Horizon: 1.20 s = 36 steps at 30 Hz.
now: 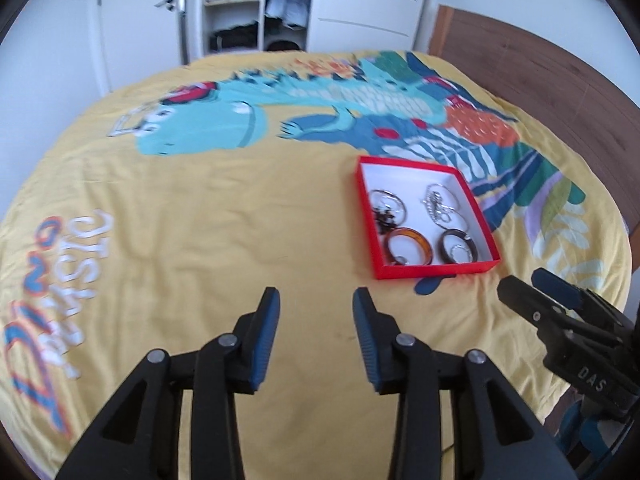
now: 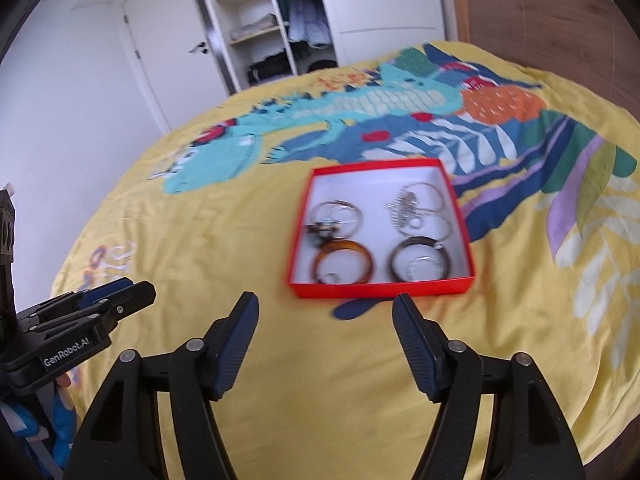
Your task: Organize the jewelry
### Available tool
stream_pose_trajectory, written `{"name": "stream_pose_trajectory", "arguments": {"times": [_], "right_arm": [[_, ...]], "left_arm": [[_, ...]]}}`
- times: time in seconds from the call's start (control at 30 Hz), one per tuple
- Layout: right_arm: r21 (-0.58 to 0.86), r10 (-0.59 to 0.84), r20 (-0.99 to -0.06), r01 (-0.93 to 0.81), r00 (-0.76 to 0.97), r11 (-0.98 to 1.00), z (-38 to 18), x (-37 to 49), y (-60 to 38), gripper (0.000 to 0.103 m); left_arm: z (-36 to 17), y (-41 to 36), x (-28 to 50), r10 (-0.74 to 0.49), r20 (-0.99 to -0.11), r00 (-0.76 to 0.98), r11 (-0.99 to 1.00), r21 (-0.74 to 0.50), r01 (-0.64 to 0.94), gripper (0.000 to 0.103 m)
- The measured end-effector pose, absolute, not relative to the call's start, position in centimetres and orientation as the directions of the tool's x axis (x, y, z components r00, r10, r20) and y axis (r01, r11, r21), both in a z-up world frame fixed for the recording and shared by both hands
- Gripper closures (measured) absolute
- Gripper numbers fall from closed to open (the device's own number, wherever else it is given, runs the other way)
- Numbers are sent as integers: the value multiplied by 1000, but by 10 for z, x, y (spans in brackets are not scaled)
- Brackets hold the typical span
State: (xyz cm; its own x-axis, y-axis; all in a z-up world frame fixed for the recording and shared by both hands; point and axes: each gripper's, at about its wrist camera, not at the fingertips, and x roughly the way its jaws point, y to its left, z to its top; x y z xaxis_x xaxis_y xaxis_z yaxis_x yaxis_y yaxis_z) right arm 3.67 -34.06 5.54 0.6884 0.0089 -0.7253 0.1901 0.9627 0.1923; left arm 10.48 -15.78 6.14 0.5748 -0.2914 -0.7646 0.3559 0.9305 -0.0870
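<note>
My left gripper (image 1: 316, 300) and right gripper (image 2: 325, 306) both hang with fingers released, nothing between them, just short of the red box (image 2: 300, 216) on the yellow bedspread (image 2: 200, 240). Inside the box sit the amber bangle (image 2: 344, 266), dark bangle (image 2: 420, 264) and silver chains (image 2: 412, 204).

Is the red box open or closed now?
Open: the red box has no lid, and bracelets and chains lie visible inside.

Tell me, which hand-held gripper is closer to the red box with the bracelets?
Right. The right hand-held gripper sits just in front of the red box, centred on it. The left hand-held gripper hangs off to the box's left, farther away.
</note>
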Motion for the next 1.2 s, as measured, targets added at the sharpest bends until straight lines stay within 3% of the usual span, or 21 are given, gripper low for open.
{"name": "stream_pose_trajectory", "arguments": {"times": [0.33,0.7,0.83,1.2], "right_arm": [[162,55,-697,83,715,983,81,1,-272,27],[119,48,-672,45,739,992,97,-26,-229,25],[106,41,-661,39,750,994,103,-36,-221,17],[80,27,-657,34,753,996,107,-50,-207,12]], "left_arm": [[93,-90,47,-182,-718,672,974,-35,226,61],[114,-37,6,-152,-672,725,986,-50,161,57],[116,-19,-6,-118,-660,742,992,-40,122,57],[124,3,-27,-61,-622,780,997,-7,71,57]]}}
